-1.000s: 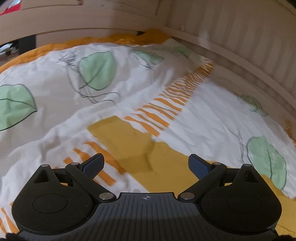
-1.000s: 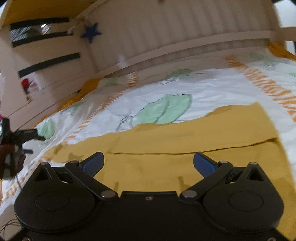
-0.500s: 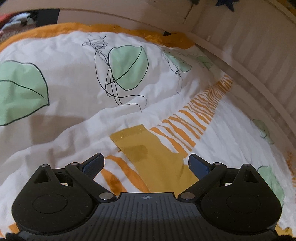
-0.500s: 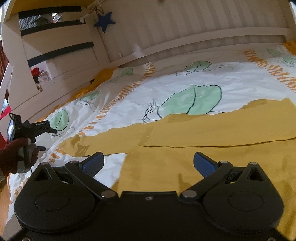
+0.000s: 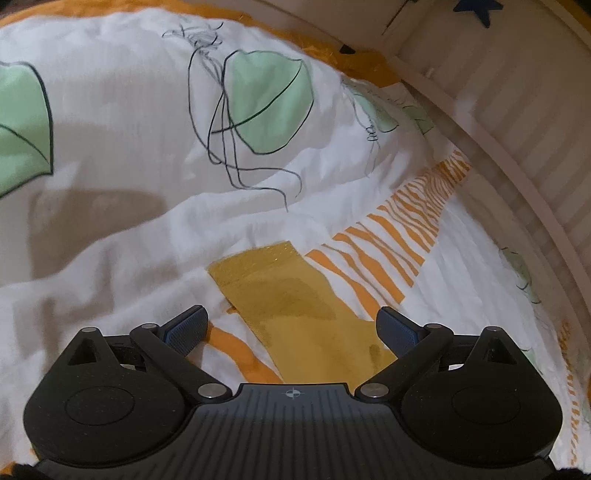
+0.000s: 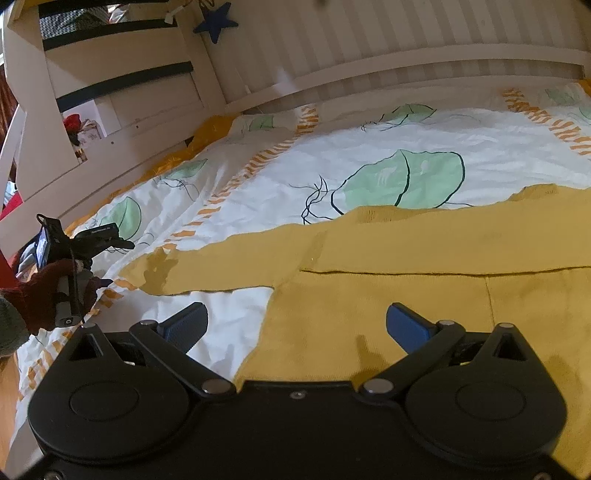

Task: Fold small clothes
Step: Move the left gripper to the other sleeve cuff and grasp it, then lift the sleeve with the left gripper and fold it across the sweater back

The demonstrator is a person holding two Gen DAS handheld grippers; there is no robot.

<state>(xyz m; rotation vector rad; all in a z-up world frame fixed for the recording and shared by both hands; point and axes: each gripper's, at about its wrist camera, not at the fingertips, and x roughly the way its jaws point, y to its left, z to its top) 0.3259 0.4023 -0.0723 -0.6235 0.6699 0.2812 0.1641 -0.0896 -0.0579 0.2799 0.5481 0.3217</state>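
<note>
A mustard-yellow garment [image 6: 424, 295] lies flat on the bed, its upper part folded down over the body, one long sleeve [image 6: 229, 258] stretched out to the left. In the left wrist view the sleeve's cuff end [image 5: 280, 291] lies just ahead of my left gripper [image 5: 291, 326], which is open and empty above it. My right gripper [image 6: 297, 326] is open and empty over the garment's left edge. In the right wrist view the left gripper [image 6: 88, 240], held by a red-gloved hand [image 6: 48, 291], hovers near the cuff.
The bed cover [image 5: 147, 184] is white with green leaves and orange stripes [image 5: 406, 229], and is wrinkled. A white slatted bed rail [image 6: 406, 48] with a blue star [image 6: 216, 22] runs along the far side. A white headboard [image 6: 122, 85] stands at the back left.
The left gripper has travelled along the sleeve toward its cuff, so less yellow cloth shows ahead of it. The right gripper has shifted left toward the garment's edge. Both stayed open.
</note>
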